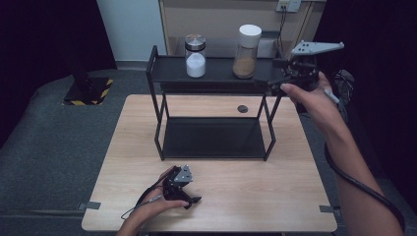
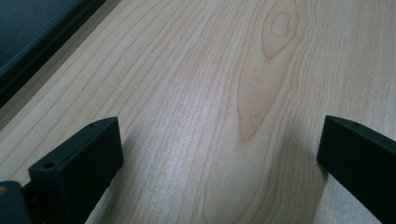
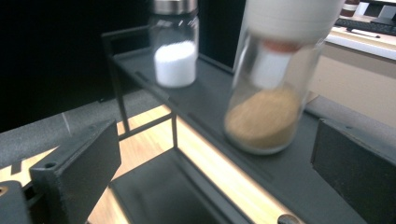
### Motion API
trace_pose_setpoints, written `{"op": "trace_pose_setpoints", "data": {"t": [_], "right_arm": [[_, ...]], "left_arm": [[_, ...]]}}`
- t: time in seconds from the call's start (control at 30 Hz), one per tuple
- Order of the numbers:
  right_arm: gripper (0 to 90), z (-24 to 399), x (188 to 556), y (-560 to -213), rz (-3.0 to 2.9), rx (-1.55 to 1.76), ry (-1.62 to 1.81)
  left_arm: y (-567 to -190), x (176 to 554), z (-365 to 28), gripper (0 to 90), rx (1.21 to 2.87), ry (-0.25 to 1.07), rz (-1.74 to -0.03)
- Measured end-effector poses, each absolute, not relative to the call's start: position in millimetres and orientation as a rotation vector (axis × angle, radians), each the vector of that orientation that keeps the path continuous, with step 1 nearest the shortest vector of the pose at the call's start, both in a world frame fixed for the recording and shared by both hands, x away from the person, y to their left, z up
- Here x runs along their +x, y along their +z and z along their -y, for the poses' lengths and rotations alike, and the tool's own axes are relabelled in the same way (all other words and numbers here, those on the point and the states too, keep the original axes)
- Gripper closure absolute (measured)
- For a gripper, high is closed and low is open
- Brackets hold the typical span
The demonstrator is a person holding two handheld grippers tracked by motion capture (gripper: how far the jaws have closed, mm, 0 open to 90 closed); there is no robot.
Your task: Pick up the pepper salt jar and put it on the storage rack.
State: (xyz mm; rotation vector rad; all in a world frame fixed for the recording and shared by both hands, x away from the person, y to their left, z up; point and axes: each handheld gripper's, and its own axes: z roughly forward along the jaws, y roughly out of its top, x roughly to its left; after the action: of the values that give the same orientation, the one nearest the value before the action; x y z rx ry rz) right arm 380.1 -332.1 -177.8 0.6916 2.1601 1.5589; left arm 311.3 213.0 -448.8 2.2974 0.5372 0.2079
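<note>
Two jars [image 1: 195, 55] [image 1: 246, 51] stand side by side on the rack's [image 1: 158, 113] top shelf (rack on the table [image 1: 275, 182]).

**Bare Forearms, Black Tools**

The person's forearms are bare, with no sleeve in view. Each hand carries a black gripper: the right gripper [image 1: 287, 78] wears a grey three-cornered plate, the left gripper [image 1: 183, 189] a smaller one. Their blocky black jaws show small screw holes, I think. A thick black cable loops beside the right arm.

brown-powder jar [image 3: 266, 107] blurred, its white lid [image 3: 292, 18] cut off by the top edge
</note>
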Motion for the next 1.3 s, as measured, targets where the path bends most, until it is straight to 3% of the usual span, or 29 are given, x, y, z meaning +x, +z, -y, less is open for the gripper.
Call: {"op": "trace_pose_setpoints", "data": {"t": [0.47, 1.3], "right_arm": [[2.0, 332, 350, -243, -2.217, 0.681, 1.563], [2.5, 334, 331, -301, -2.290, 0.723, 1.504]], "left_arm": [[-448, 311, -213, 0.0, 2.302, 0.211, -0.534], [-448, 311, -213, 0.0, 2.302, 0.211, -0.535]]}}
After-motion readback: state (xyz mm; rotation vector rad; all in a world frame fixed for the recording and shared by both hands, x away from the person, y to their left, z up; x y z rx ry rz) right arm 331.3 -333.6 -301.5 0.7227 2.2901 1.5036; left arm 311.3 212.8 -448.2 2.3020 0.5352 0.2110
